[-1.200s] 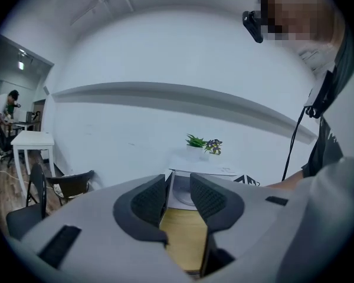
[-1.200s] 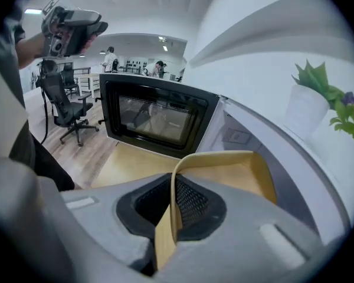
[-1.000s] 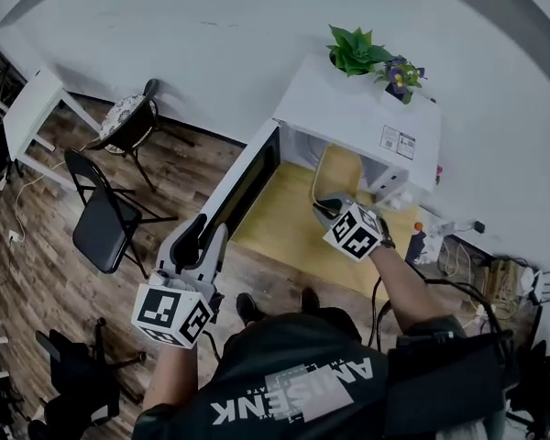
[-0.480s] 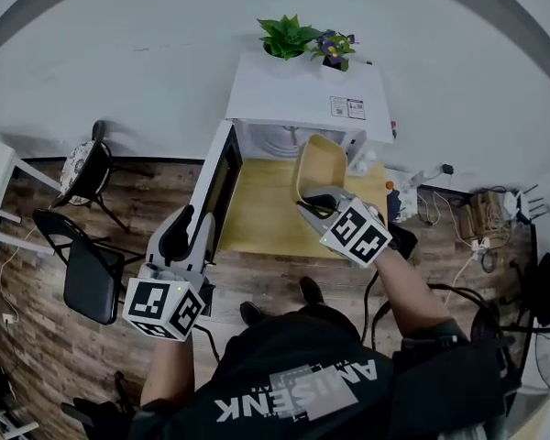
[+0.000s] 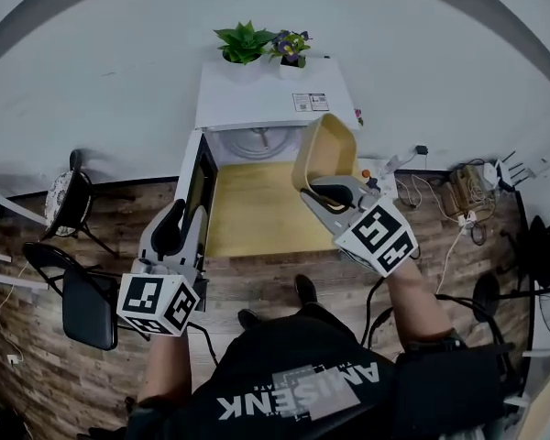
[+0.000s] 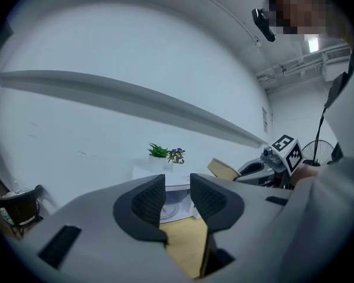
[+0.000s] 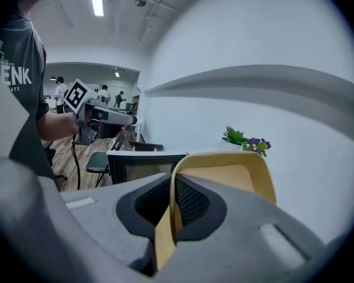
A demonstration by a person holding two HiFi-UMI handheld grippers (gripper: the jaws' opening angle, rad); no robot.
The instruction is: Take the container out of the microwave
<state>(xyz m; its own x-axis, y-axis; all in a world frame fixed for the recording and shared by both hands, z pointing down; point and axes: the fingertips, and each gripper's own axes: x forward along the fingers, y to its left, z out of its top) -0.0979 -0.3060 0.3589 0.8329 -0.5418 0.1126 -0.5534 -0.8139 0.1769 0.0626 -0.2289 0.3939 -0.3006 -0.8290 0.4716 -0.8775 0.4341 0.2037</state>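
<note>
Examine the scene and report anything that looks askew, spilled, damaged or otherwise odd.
The yellow container is steeply tilted, almost on edge, pinched by its rim in the right gripper in front of the microwave. It looks empty, and no spill shows. The microwave's door stands open.

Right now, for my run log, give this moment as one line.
right gripper: shut on yellow container, held outside microwave | left gripper: open, empty | microwave door: open
</note>
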